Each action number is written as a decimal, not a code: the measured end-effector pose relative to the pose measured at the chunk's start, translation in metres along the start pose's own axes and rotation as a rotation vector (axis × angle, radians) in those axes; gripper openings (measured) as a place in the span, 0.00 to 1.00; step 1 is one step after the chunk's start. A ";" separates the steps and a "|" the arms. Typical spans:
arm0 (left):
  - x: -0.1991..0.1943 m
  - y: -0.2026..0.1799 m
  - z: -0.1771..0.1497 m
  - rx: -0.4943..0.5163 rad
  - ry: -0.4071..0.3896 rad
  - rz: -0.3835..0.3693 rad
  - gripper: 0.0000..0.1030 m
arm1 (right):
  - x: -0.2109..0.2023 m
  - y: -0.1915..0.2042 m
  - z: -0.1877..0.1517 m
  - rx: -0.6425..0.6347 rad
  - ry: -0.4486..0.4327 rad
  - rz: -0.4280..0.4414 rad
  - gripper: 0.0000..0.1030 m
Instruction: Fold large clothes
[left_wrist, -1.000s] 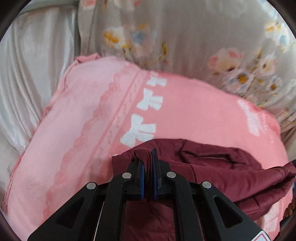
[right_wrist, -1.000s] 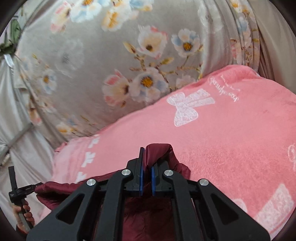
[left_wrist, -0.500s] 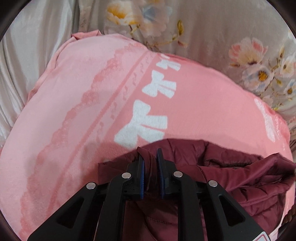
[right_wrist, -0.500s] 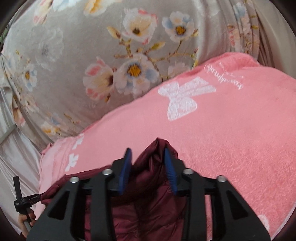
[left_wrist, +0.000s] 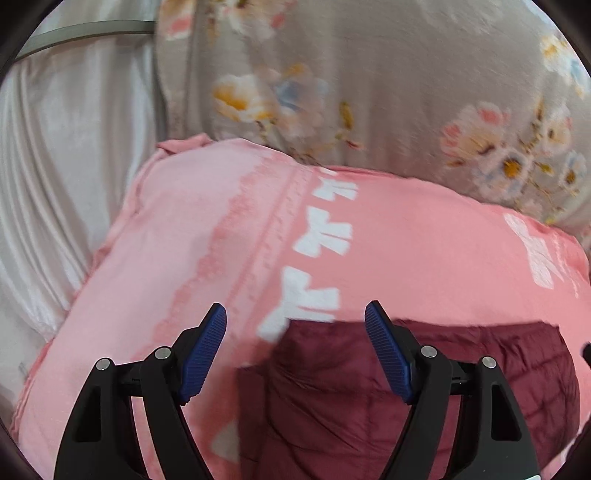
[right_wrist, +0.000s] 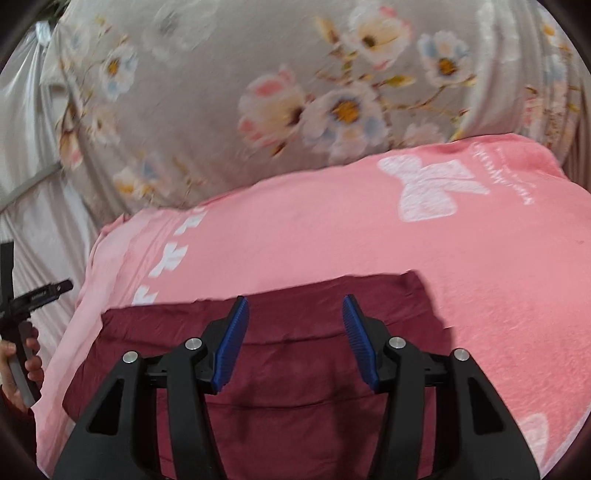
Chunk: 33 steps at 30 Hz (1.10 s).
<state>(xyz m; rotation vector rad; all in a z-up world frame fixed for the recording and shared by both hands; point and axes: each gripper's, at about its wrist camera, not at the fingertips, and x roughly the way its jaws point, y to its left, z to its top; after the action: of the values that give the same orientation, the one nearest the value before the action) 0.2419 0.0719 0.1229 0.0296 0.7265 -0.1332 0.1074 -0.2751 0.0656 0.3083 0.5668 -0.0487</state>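
Released since earlier — one maroon jacket (right_wrist: 258, 350), two grippers (left_wrist: 295, 350) (right_wrist: 295, 339) opening.

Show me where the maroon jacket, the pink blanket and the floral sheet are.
maroon jacket (right_wrist: 295, 369): right wrist view, middle of its folded top panel.
pink blanket (right_wrist: 480, 277): right wrist view, bare stretch right of the jacket.
floral sheet (left_wrist: 369, 92): left wrist view, plain grey area behind the blanket.

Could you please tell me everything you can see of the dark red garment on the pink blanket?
The dark red garment is maroon, smooth and faintly quilted, with stitched seams across it. It lies flat on the pink blanket, its far edge fairly straight. Nothing grips it: the left gripper and right gripper are above it, jaws opening.
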 end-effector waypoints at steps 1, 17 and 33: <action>0.002 -0.009 -0.003 0.016 0.012 -0.014 0.72 | 0.009 0.011 -0.001 -0.026 0.031 0.007 0.49; 0.068 -0.114 -0.039 0.141 0.193 -0.144 0.67 | 0.074 0.058 0.016 -0.103 0.164 0.052 0.00; 0.122 -0.116 -0.057 0.069 0.148 -0.094 0.71 | 0.143 0.043 -0.019 -0.088 0.248 0.011 0.00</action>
<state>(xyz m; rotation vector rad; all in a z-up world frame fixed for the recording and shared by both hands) 0.2798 -0.0529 0.0015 0.0712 0.8708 -0.2479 0.2239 -0.2230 -0.0142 0.2327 0.8112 0.0257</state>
